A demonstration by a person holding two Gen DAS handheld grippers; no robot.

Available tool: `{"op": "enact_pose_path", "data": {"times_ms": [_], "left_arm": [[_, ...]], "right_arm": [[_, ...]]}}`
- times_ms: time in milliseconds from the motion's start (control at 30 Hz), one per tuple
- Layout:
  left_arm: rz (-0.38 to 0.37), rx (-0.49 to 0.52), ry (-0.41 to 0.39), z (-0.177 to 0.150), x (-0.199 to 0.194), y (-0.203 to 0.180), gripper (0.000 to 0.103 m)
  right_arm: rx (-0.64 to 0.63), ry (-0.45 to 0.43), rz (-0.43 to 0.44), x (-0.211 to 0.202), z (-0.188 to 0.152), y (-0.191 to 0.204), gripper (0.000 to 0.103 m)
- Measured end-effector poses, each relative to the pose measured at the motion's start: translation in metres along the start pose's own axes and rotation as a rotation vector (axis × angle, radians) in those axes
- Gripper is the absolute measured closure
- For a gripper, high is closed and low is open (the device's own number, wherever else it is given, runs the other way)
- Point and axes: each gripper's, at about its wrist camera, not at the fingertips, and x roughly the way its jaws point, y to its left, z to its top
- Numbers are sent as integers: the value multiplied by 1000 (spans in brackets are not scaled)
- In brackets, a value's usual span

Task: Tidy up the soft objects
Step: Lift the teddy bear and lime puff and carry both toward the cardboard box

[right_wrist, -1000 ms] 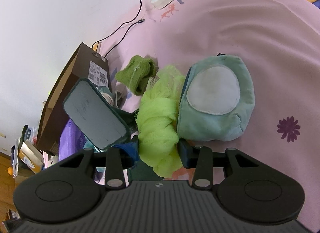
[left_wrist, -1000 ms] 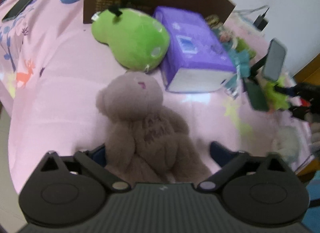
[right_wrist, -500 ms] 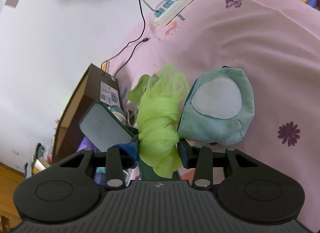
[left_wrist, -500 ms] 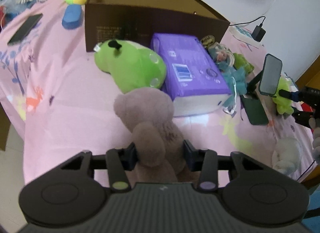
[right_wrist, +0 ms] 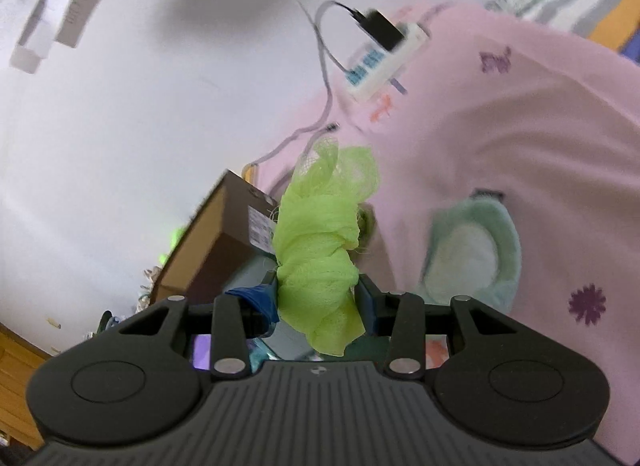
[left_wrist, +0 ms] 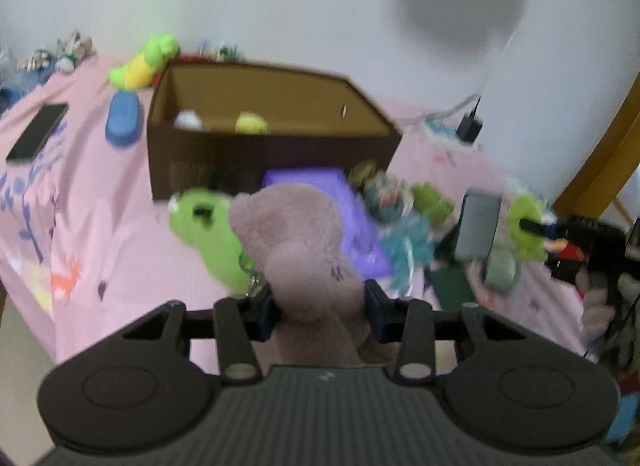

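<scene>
**Both grippers lift their catches off the bed**

A second ago the brown teddy bear (left_wrist: 304, 250) sat on the pink bedsheet (left_wrist: 120, 258) between wide-apart jaws; since then the left gripper (left_wrist: 320, 312) has closed on its body and raised it, so the open cardboard box (left_wrist: 272, 141) now shows its inside, with a white and a yellow item already lying in it. The lime mesh pouf (right_wrist: 320, 250) has also risen with the right gripper (right_wrist: 318, 304), and the teal plush (right_wrist: 472, 246) it lay beside now sits lower and apart on the sheet.

For the task this reads as pick-up done on both sides and carrying begun; the box is the likely destination, though that is a judgement from the soft things already inside.

The left gripper's jaws have just been closing and now stand narrow, pads pressing the bear's middle from either side, its head upright ahead of the fingers. The right gripper stands partly closed, pinching the pouf at its waist so mesh bulges above and hangs below.

The green plush (left_wrist: 208, 234) and the purple pack (left_wrist: 352, 217) lie on the bed just before the box, beneath the bear.
</scene>
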Motion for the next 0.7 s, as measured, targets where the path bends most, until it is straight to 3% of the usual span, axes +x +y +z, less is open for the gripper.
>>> {"op": "enact_pose_path", "data": {"times_ms": [167, 400, 700], "left_arm": [[-19, 5, -82, 27, -5, -3, 61], [-13, 40, -182, 75, -1, 1, 61], [-3, 60, -195, 123, 24, 24, 61]], "right_arm": [[-106, -50, 57, -7, 4, 34, 79], [-191, -41, 175, 5, 7, 84, 79], [-270, 27, 242, 45, 2, 135, 78]]}}
